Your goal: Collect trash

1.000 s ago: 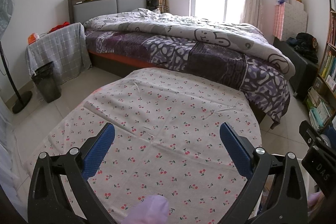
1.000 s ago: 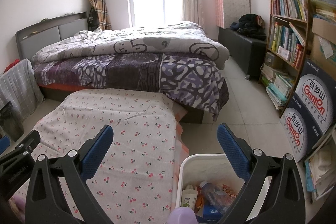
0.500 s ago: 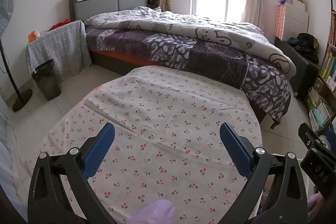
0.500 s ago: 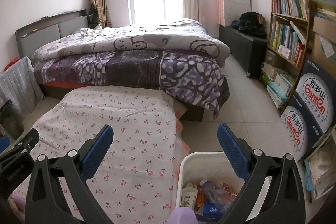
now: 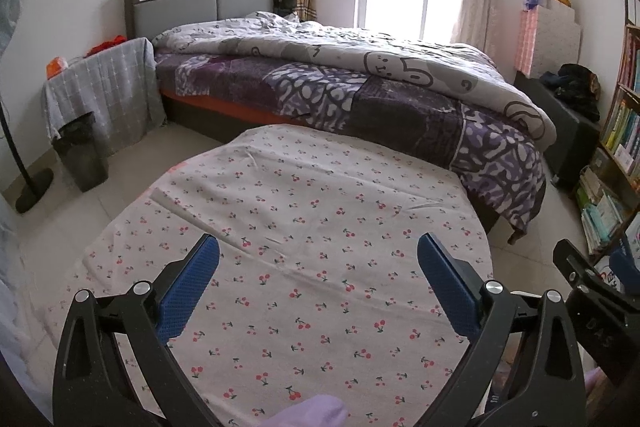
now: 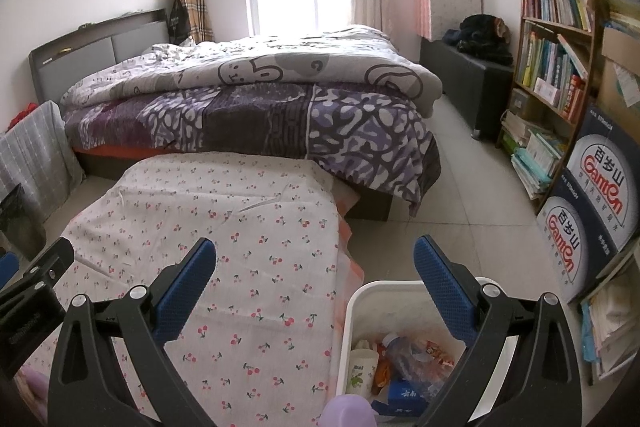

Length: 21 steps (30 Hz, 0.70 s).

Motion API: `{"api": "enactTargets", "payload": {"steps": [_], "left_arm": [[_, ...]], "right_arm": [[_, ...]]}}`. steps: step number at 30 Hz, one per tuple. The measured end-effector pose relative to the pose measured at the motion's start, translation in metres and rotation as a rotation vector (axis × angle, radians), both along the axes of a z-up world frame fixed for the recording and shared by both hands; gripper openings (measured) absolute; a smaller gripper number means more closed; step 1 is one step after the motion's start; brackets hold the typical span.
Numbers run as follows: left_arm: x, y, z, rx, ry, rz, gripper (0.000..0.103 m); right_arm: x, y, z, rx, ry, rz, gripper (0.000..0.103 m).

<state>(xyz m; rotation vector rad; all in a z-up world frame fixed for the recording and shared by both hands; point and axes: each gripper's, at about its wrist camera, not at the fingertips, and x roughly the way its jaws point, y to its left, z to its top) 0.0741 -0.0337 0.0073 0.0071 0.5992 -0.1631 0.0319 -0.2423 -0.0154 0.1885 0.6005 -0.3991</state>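
Left wrist view: the left gripper (image 5: 318, 283) hangs with its jaws wide and nothing between them, over the cherry-print cloth covering the bench (image 5: 304, 227).

Right wrist view: the right gripper (image 6: 314, 287) is also spread wide, holding nothing, above the bench's right edge. Just beside that edge, on the floor, the white bin (image 6: 360, 303) holds the trash (image 6: 404, 355): a bottle, a cup, wrappers.

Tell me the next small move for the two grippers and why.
Probably pull both back and stop. The left gripper and right gripper are open and hold nothing, the cherry-print tablecloth shows no litter, and the white bin beside the table already holds a plastic bottle, a paper cup and wrappers.
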Motion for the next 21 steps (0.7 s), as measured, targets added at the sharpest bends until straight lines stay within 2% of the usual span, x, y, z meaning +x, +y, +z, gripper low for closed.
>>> {"api": "enactTargets", "payload": {"steps": [12, 21], "left_arm": [[0.003, 0.001, 0.002, -0.011, 0.018, -0.029, 0.094], [0.013, 0.0, 0.004, -0.005, 0.041, -0.009, 0.096]], "right_arm": [[0.002, 0.0, 0.0, 0.0, 0.001, 0.001, 0.096], [0.003, -0.001, 0.004, -0.007, -0.004, -0.003, 0.096]]}}
